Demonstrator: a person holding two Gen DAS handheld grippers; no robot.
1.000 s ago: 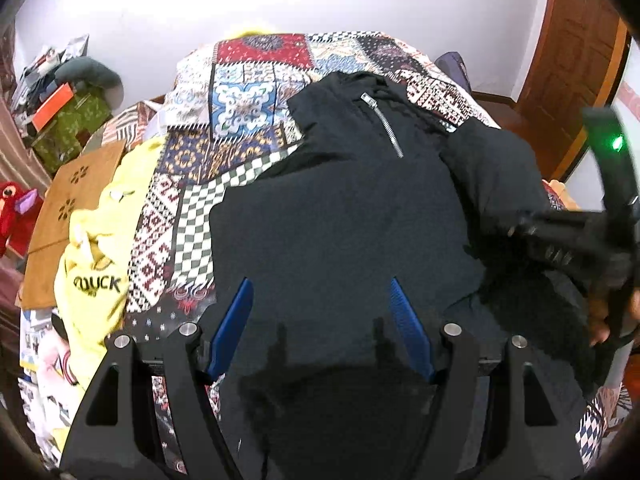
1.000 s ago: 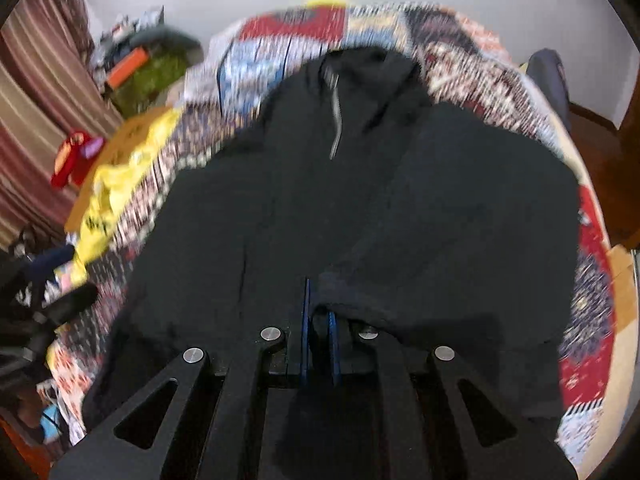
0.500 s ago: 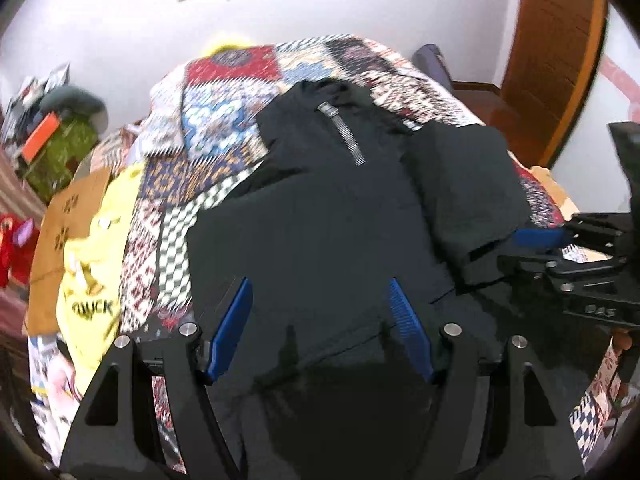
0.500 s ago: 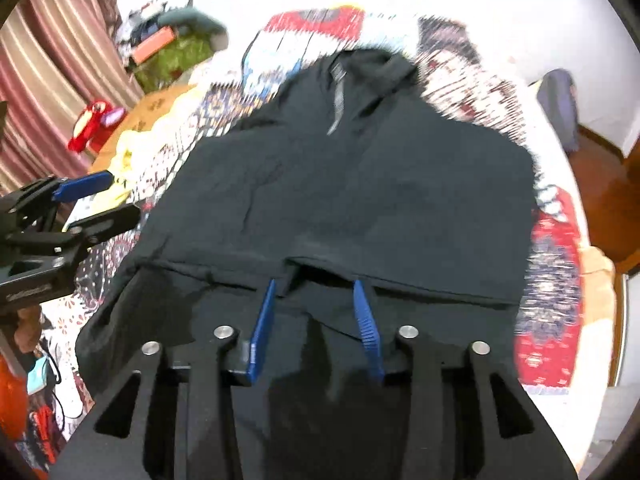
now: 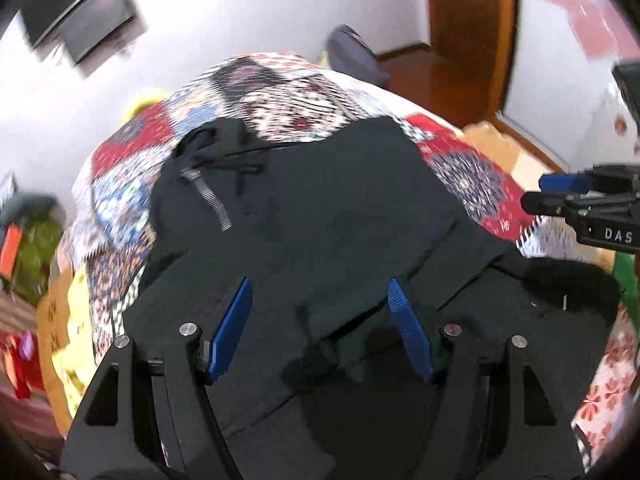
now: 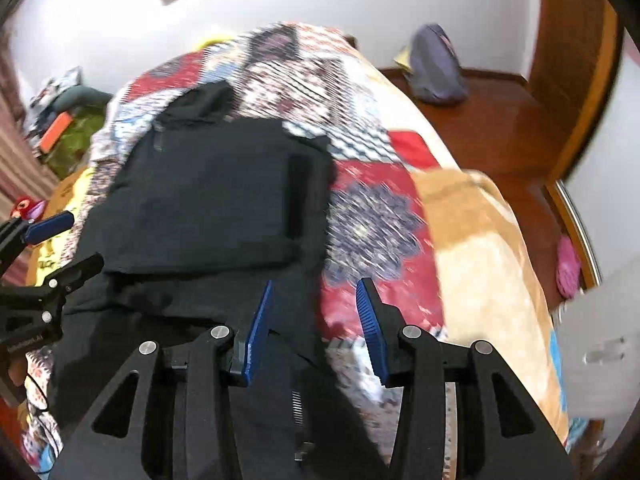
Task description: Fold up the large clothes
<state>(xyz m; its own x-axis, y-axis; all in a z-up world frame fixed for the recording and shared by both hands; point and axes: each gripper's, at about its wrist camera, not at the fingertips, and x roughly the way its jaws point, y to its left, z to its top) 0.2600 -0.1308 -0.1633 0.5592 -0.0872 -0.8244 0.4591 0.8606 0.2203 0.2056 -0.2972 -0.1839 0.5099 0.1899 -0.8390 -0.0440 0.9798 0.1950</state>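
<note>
a black zip-neck hoodie [image 5: 320,216] lies spread on a patchwork quilt [image 5: 288,92] that covers the bed, collar toward the far wall, its metal zipper [image 5: 212,204] running down from the neck. in the right wrist view one side of the garment [image 6: 208,196] is folded in over the body, making a straight edge beside the red quilt patches.

the left gripper [image 5: 320,320] hovers over the lower part of the hoodie with its blue pads well apart and nothing pinched between them. the right gripper [image 6: 316,320] has its jaws apart too, having just been opening; only the hem edge and bare quilt show between the pads, and they do not press on the cloth.

the only readable writing is white letters "das" on the right gripper's body [image 5: 618,235], seen at the edge of the left wrist view. a yellow garment [image 5: 80,344] lies beside the quilt, its print too blurred to read.
</note>
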